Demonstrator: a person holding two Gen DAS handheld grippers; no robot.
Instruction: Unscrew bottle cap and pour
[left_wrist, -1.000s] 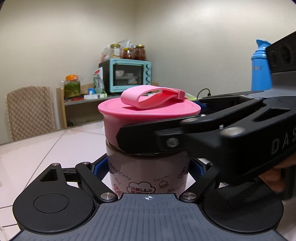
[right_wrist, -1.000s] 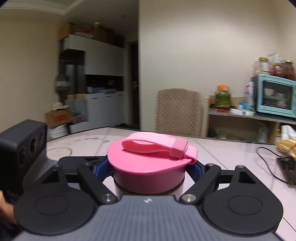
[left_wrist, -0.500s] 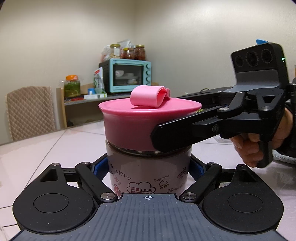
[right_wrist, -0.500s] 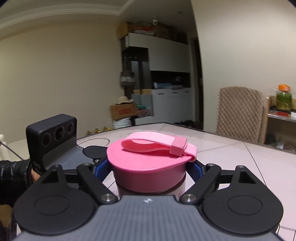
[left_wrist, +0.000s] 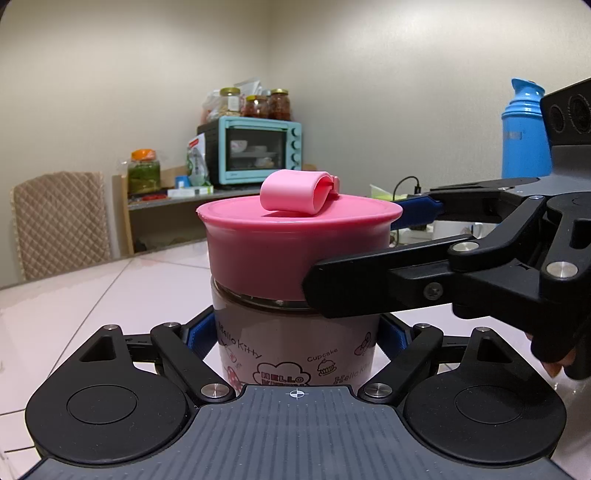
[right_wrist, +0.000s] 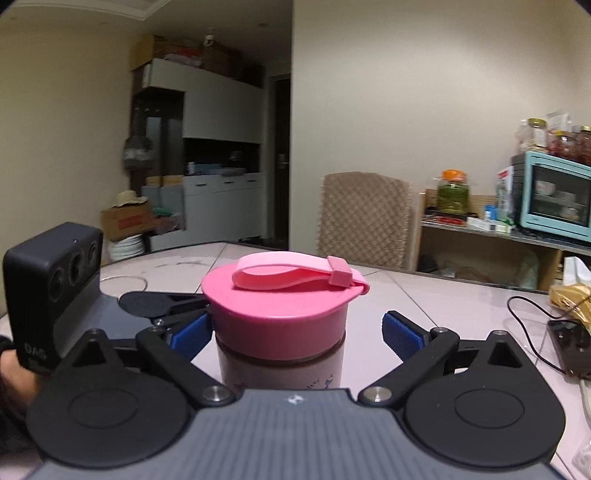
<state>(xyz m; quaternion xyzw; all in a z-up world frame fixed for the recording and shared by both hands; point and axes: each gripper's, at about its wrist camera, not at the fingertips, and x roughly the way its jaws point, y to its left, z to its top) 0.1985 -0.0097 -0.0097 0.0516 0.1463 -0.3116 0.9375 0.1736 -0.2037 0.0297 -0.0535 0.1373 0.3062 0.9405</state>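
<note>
A Hello Kitty bottle (left_wrist: 295, 350) with a pink screw cap (left_wrist: 295, 247) and a pink strap stands upright on the table. My left gripper (left_wrist: 295, 336) is shut on the bottle's body, blue pads against its sides. My right gripper (right_wrist: 295, 328) is open around the cap (right_wrist: 280, 314); its blue pads stand apart from the cap on both sides. In the left wrist view the right gripper's fingers (left_wrist: 388, 280) reach in from the right at cap height. The bottle body also shows in the right wrist view (right_wrist: 280, 369).
A pale tiled table (left_wrist: 110, 295) holds the bottle. A blue thermos (left_wrist: 524, 136) stands at the right. A cable and black device (right_wrist: 569, 332) lie at the table's right. A chair (right_wrist: 365, 218) and a shelf with a teal oven (right_wrist: 554, 195) stand behind.
My right gripper turned the cap, then let go of it and swung back around it; its jaws now stand open. The strap on the cap has rotated. The left gripper has not moved.
</note>
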